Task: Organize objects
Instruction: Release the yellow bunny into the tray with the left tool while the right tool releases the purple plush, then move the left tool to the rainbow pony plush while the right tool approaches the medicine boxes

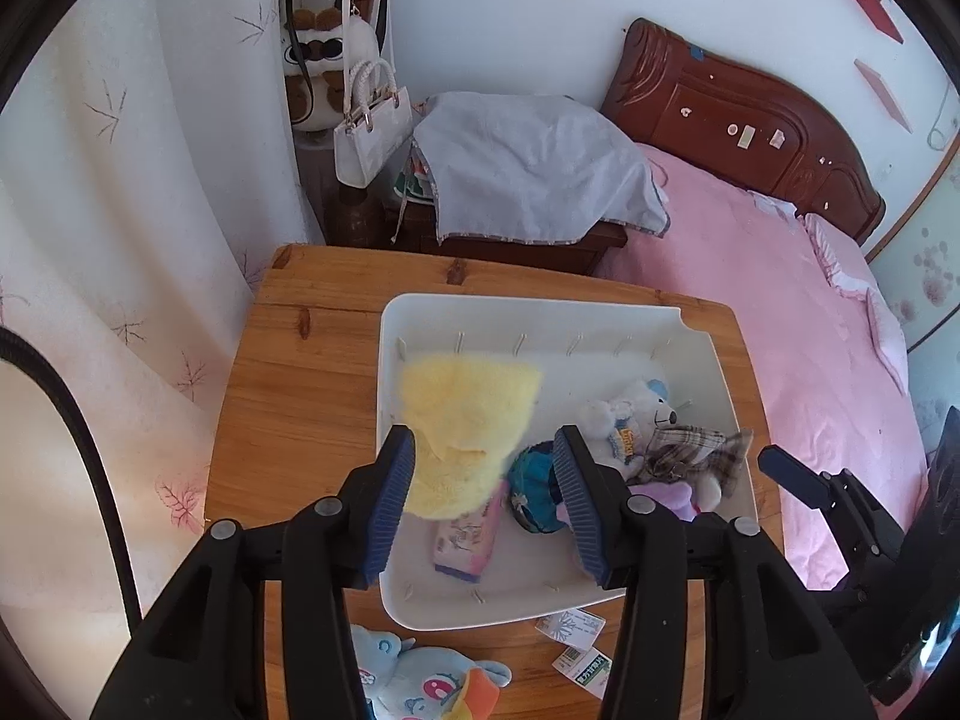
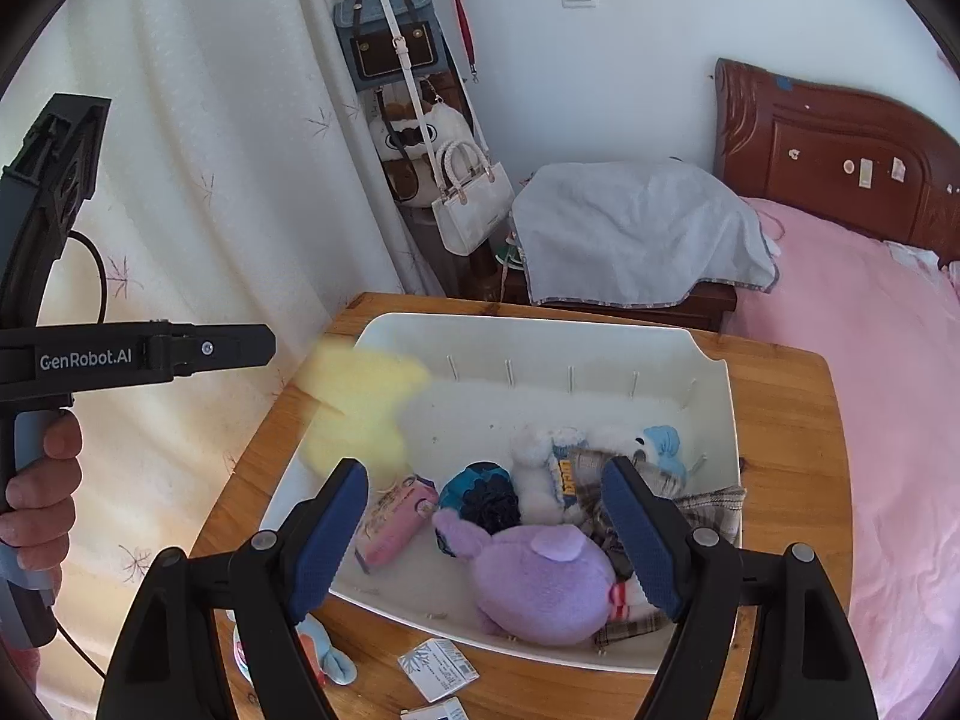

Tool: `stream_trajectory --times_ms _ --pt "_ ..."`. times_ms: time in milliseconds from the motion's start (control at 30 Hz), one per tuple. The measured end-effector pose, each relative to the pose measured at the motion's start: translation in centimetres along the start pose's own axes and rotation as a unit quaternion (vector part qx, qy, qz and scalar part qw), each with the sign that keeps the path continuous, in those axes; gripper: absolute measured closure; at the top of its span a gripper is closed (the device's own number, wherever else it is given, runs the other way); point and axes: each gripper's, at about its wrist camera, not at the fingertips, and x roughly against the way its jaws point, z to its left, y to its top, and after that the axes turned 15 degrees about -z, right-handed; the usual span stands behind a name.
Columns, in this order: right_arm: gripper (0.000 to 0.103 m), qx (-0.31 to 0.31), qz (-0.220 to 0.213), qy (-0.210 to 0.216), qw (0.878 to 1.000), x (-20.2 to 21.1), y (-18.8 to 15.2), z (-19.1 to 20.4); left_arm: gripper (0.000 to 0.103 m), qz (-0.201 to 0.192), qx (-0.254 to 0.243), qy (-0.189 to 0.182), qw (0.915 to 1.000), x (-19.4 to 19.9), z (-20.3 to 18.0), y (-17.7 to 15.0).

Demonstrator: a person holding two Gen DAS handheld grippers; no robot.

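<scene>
A white bin point(image 1: 414, 324) point(image 2: 714, 396) sits on a wooden table point(image 1: 300, 396) point(image 2: 786, 456). A yellow fluffy toy point(image 1: 462, 426) point(image 2: 360, 408), blurred in the right wrist view, is in mid-air over the bin's left side, just ahead of my open left gripper point(image 1: 483, 498); nothing grips it. In the bin lie a white teddy bear point(image 1: 630, 420) point(image 2: 540, 468), a blue toy point(image 1: 534, 480) point(image 2: 480, 492), a pink pouch point(image 1: 465, 540) point(image 2: 390, 522) and a purple plush point(image 2: 540, 582). My right gripper point(image 2: 486, 540) is open and empty over the bin's front.
A light-blue plush point(image 1: 414, 678) point(image 2: 330, 660) and small paper packets point(image 1: 570, 624) point(image 2: 438, 666) lie on the table in front of the bin. A curtain point(image 1: 120, 240) hangs left. A pink bed point(image 1: 780, 330) and a cloth-covered nightstand point(image 1: 528, 180) stand behind.
</scene>
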Motion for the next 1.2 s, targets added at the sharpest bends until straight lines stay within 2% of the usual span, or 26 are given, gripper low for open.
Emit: stream_trajectory --times_ms 300,467,633,800,900,1000,1200 --pt "0.022 -0.012 -0.025 -0.016 0.999 1.6 0.2 0.6 0.048 -0.033 0.001 -0.005 0.9995 1.9 1.3 0.5" --pt "0.022 -0.028 -0.045 -0.032 0.998 2.6 0.0 1.1 0.048 -0.050 -0.017 -0.020 0.9984 3.3 2.3 0.3" --pt "0.022 -0.064 -0.055 -0.045 0.995 3.5 -0.4 1.5 0.045 -0.051 -0.027 -0.020 0.9981 4.6 3.5 -0.2" --pt "0.022 -0.072 -0.080 -0.047 0.993 4.6 -1.3 2.2 0.040 -0.054 -0.018 -0.013 0.9983 6.0 5.2 -1.2" --pt "0.022 -0.078 -0.091 -0.046 0.992 5.4 -2.0 2.5 0.040 -0.050 -0.012 -0.001 0.9987 6.4 6.1 -2.0" --pt "0.022 -0.088 -0.103 -0.051 0.990 6.0 -2.5 2.3 0.040 -0.057 0.013 -0.009 0.9983 6.7 7.1 -3.2" --pt "0.022 -0.107 -0.129 -0.068 0.984 7.2 -4.2 1.4 0.040 -0.054 0.038 -0.001 0.9978 6.7 8.3 -5.1"
